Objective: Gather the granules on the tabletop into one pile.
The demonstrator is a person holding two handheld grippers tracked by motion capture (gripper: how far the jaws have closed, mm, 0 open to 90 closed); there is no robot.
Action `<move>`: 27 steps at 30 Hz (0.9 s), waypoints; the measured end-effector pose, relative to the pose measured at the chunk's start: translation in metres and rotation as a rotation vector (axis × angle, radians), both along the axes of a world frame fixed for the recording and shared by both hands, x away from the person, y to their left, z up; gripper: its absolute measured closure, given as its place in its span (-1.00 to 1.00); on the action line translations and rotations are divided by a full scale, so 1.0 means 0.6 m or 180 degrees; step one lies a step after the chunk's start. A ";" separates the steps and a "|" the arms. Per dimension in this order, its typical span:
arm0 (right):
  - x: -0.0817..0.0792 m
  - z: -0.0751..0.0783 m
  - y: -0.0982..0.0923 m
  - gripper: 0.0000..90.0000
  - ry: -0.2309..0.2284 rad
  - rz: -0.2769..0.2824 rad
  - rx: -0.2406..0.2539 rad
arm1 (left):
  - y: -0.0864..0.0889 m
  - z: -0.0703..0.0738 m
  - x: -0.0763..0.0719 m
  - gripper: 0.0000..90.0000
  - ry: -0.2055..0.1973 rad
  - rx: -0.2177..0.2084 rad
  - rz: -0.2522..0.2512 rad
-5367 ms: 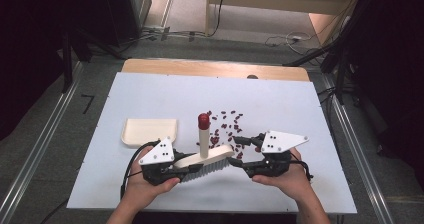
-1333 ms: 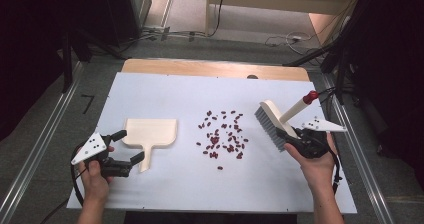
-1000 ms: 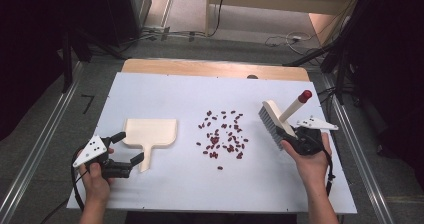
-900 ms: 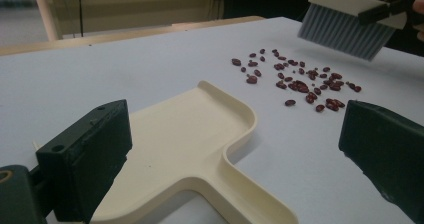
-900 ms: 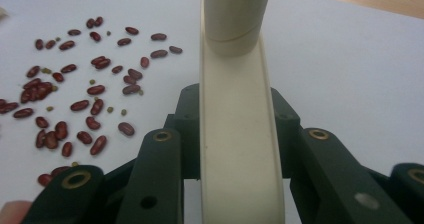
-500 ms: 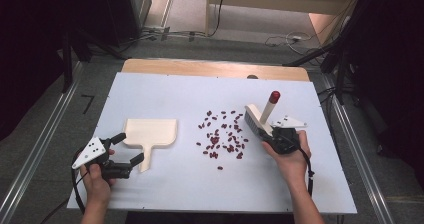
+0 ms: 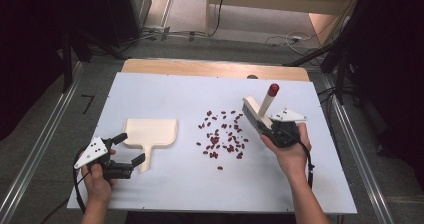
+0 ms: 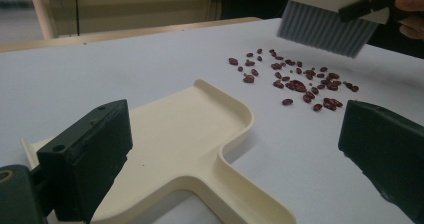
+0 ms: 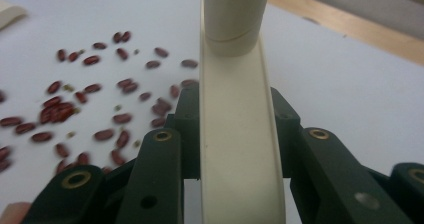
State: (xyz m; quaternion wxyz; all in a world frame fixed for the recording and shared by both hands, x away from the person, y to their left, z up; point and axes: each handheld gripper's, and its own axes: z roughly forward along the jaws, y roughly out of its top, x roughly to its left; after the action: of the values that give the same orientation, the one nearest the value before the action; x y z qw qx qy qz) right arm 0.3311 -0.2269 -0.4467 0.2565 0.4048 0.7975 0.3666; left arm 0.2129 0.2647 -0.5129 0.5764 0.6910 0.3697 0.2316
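Cream plastic brush, grey bristles; glossy oval beans scattered.

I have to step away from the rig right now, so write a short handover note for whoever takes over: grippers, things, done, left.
Right gripper: shut on the brush, bristles held just above the table at the right edge of the beans.
Left gripper: open, jaws on either side of the dustpan handle, not clamping it.
Dustpan: flat on the table, left of the beans, nothing in it.
Done: brush picked up and brought to the beans.
Left: likely grip the dustpan, sweep the scattered beans into it, then collect any strays.
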 end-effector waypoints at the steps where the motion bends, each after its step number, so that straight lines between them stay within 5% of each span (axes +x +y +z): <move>1: 0.011 0.002 -0.001 0.46 -0.0040 -0.0012 -0.0042 | 0.000 0.000 0.000 -0.98 0.0001 0.0001 -0.0002; 6: 0.062 -0.006 0.001 0.46 -0.0091 0.0036 -0.0080 | 0.000 0.000 0.000 -0.95 -0.0001 -0.0001 0.0008; 11: 0.087 -0.029 0.018 0.46 0.0021 0.0105 -0.0239 | 0.000 0.000 0.001 -0.93 0.0000 -0.0007 -0.0003; 27: 0.044 -0.030 0.047 0.46 0.0112 0.0571 -0.0291 | 0.000 0.000 0.003 -0.93 0.0024 -0.0013 0.0007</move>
State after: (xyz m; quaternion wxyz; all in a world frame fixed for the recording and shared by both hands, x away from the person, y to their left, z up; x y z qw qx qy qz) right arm 0.3578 -0.1986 -0.4650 0.2268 0.3259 0.8508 0.3442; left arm 0.2145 0.2645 -0.5130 0.5762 0.6902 0.3731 0.2289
